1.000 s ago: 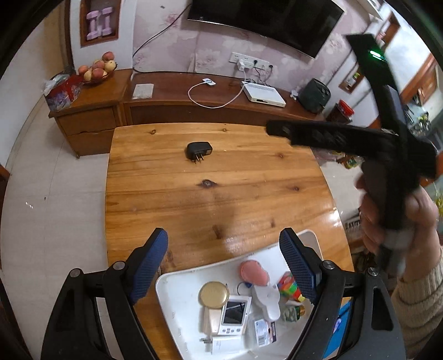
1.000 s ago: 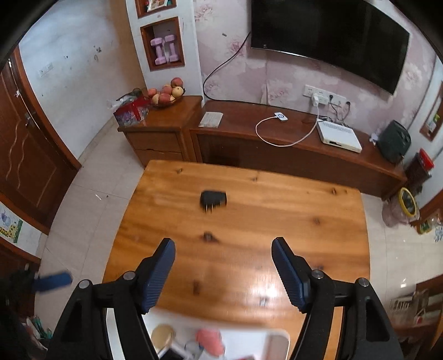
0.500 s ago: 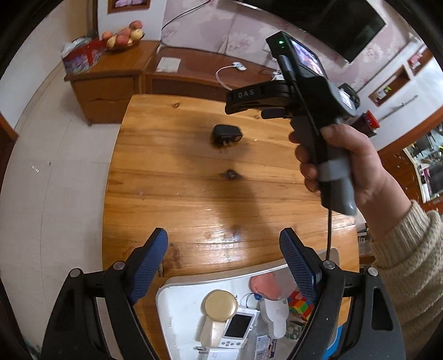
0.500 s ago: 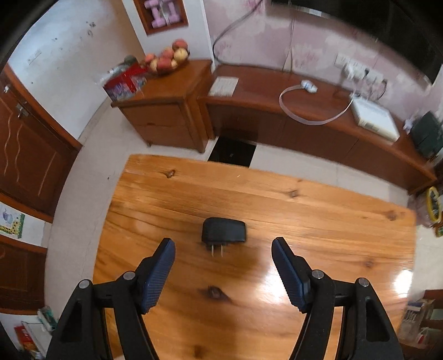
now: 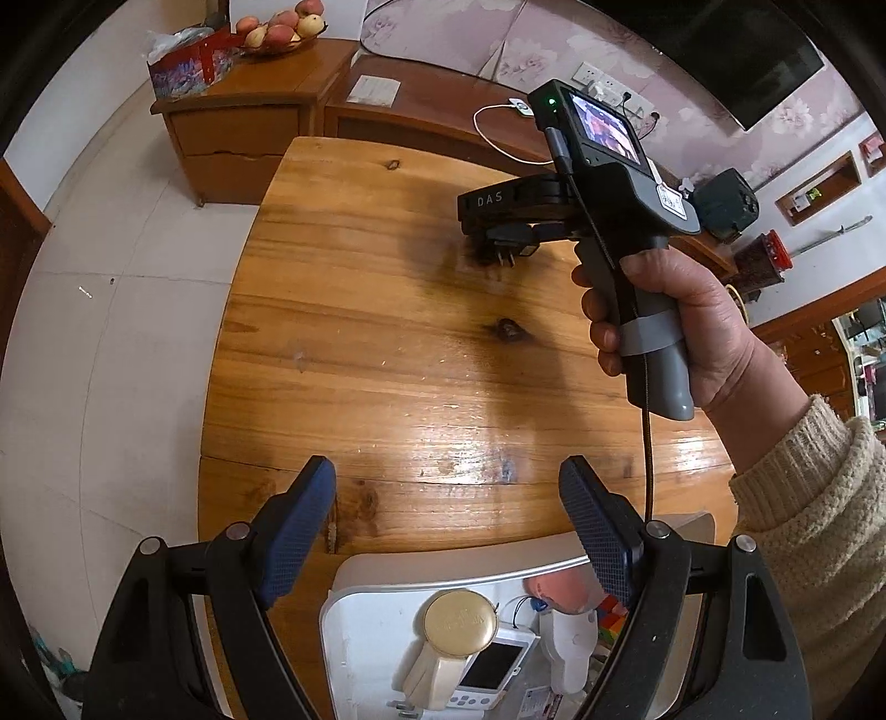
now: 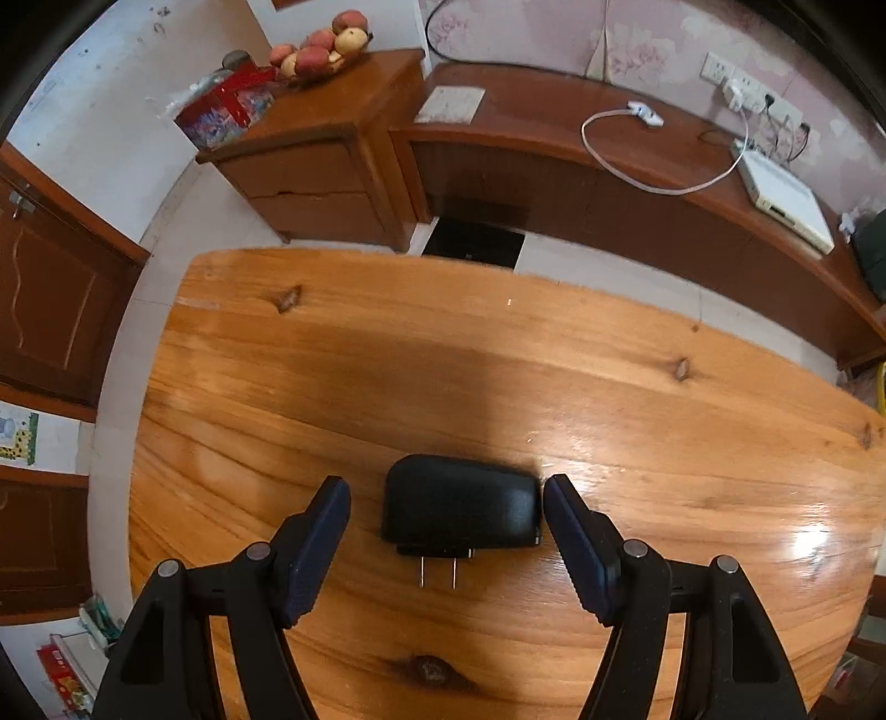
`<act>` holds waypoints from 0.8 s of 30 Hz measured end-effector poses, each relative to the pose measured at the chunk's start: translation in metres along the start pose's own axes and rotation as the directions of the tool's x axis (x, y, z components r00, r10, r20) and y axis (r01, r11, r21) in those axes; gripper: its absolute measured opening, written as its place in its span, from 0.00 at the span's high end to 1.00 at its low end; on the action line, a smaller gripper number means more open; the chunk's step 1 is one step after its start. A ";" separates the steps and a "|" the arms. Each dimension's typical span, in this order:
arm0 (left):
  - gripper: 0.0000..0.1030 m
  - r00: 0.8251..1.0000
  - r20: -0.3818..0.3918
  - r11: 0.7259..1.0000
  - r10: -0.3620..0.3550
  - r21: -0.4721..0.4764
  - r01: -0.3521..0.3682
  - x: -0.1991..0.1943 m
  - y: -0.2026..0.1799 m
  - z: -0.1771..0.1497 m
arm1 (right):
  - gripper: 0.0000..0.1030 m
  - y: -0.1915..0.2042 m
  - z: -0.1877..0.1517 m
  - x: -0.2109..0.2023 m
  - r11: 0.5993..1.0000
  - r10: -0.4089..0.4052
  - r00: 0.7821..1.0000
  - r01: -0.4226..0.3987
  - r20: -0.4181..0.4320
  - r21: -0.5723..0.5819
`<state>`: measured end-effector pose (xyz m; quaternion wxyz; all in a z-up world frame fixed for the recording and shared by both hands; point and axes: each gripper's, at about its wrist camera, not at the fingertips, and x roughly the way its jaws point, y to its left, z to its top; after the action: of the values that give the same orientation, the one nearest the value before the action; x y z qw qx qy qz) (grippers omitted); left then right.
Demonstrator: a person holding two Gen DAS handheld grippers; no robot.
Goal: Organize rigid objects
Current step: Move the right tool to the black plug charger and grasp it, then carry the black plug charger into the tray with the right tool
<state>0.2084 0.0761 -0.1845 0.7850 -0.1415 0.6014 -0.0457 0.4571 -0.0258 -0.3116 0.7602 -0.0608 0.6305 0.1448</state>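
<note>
A black plug adapter (image 6: 462, 507) lies on the wooden table (image 6: 387, 365), prongs toward me. My right gripper (image 6: 447, 512) is open, its fingers on either side of the adapter; the right finger looks very close to it. In the left wrist view the right gripper's body hangs over the adapter (image 5: 506, 239) at the far middle of the table. My left gripper (image 5: 447, 518) is open and empty above the white tray (image 5: 376, 587), which holds a gold round tin (image 5: 458, 615), a white device with a screen (image 5: 490, 673) and other small items.
A low wooden cabinet (image 6: 609, 155) runs along the wall behind the table, with a white cable, a white box (image 6: 783, 199) and a fruit bowl (image 6: 318, 47). Tiled floor lies left of the table.
My right gripper has moved forward and down over the table until its open fingers flank the black adapter. My left gripper has stayed open above the tray.
</note>
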 end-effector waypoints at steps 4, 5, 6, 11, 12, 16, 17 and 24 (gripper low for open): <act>0.18 1.000 -0.009 1.000 0.001 -0.005 -0.001 0.004 -0.001 0.000 | 0.29 -0.001 0.000 0.007 1.000 -0.010 1.000 0.010 -0.008 0.004; 0.18 1.000 -0.010 1.000 0.001 -0.005 -0.001 0.004 -0.001 0.001 | 0.29 -0.001 0.001 0.008 1.000 -0.015 1.000 0.015 -0.008 0.006; 0.18 1.000 -0.011 1.000 0.001 -0.005 -0.001 0.005 -0.001 0.001 | 0.29 0.000 0.000 0.008 1.000 -0.024 1.000 0.024 0.000 0.003; 0.18 1.000 -0.012 1.000 0.002 -0.004 -0.002 0.005 -0.002 0.000 | 0.40 0.006 0.000 0.008 0.996 -0.078 0.997 0.079 0.014 -0.041; 0.18 1.000 -0.012 1.000 0.002 -0.004 -0.002 0.006 -0.002 0.000 | 0.40 0.006 0.000 0.009 0.996 -0.078 0.997 0.078 0.014 -0.038; 0.18 1.000 -0.009 1.000 0.005 -0.003 -0.005 0.004 -0.003 -0.001 | 0.40 0.003 -0.004 0.006 0.995 -0.100 0.995 0.100 0.021 -0.018; 0.18 1.000 -0.008 1.000 0.005 -0.002 -0.005 0.003 -0.002 -0.001 | 0.40 0.003 -0.006 0.004 0.995 -0.097 0.995 0.097 0.021 -0.012; 0.18 1.000 0.008 1.000 -0.003 0.027 0.003 -0.008 -0.008 -0.006 | 0.40 -0.001 -0.018 -0.031 0.995 -0.101 0.992 0.102 0.069 0.001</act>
<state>0.2010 0.0692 -0.1765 0.7891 -0.1320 0.5974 -0.0545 0.4357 -0.0357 -0.2852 0.7879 -0.0885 0.5996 0.1087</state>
